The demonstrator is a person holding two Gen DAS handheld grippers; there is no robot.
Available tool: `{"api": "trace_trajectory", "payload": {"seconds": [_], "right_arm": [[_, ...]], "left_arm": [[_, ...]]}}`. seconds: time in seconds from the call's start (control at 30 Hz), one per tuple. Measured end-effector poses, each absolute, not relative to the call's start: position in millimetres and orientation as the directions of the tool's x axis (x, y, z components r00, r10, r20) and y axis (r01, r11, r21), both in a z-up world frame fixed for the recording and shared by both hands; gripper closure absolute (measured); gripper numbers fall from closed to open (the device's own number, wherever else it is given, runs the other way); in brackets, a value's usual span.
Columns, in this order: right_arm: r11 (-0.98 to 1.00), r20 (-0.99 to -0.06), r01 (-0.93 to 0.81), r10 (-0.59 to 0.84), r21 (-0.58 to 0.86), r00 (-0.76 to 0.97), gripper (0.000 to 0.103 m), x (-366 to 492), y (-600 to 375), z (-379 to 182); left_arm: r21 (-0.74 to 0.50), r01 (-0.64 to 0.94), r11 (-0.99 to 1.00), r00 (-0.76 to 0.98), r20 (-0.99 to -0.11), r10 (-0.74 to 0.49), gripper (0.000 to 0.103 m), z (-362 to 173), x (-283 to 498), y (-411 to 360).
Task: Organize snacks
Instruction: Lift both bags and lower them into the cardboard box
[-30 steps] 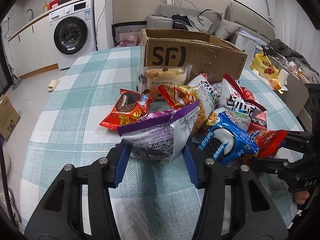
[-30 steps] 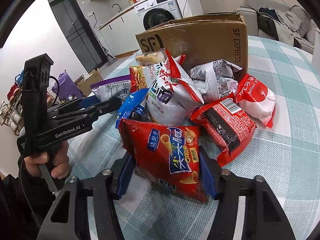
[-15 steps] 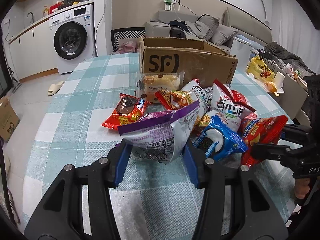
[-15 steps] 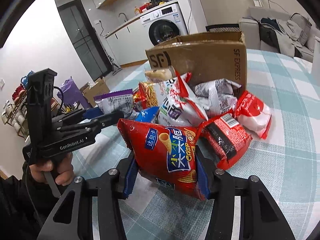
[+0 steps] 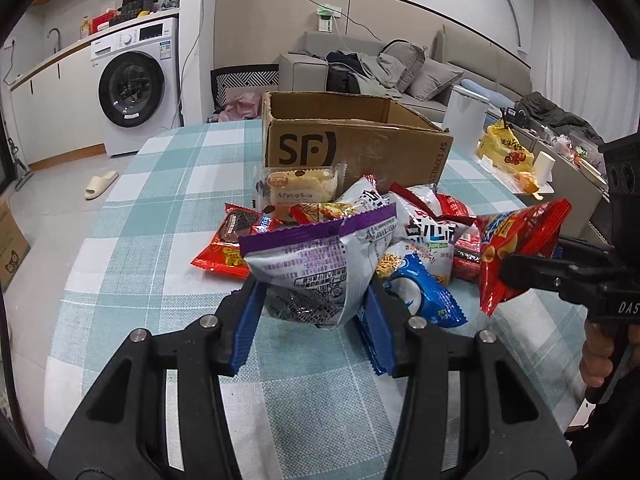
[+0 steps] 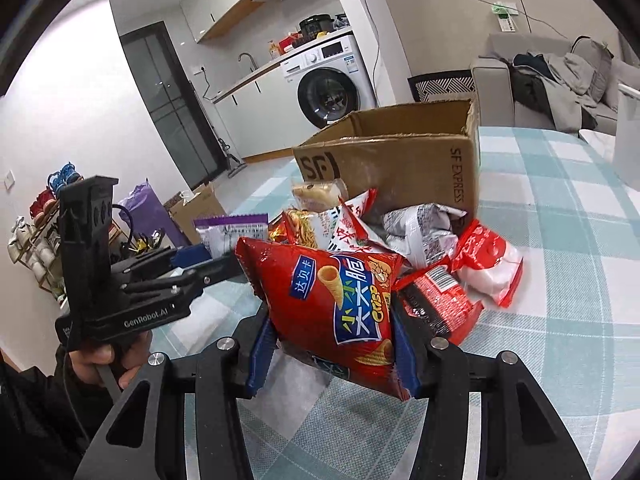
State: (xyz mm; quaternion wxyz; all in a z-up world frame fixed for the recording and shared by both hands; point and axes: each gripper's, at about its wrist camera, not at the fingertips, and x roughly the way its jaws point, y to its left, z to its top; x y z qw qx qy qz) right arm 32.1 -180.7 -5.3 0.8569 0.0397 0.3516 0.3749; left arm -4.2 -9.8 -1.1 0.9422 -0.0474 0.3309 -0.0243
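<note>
We've got both tongs loaded. Left gripper (image 5: 312,308) clenched on the purple-topped silver snack bag (image 5: 320,272), pads pinching its lower half, bag clear of the checked tablecloth (image 5: 160,208). Right gripper (image 6: 332,344) clenched on the red Crisp cone-snack bag (image 6: 336,300), also off the table.

Rest of the snack pile (image 5: 400,232) sits at 12 o'clock from the left tongs, the open SF cardboard box (image 5: 352,148) just behind it, touching the pile.

Step, we judge: carry both bags to the box, prob. drop inside. Do it well:
- keep squeeze steady; foil is slick and puffy, may slip.
- lift above box rim before crossing, so bag bottoms don't snag the wall or drag the pile.
- stagger the hands; grippers are near each other.
- release only once inside the walls.
</note>
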Motion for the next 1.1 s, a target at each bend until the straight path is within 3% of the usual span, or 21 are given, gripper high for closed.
{"api": "trace_trajectory", "payload": {"seconds": [1.1], "right_arm": [[0.755,-0.441,-0.568,0.654,0.327,0.615,0.051,77.5,-188.7,64.7]], "left_arm": [[-0.12,0.052,0.991,0.859,-0.502,-0.106,0.057,73.5,30.8,-22.0]]}}
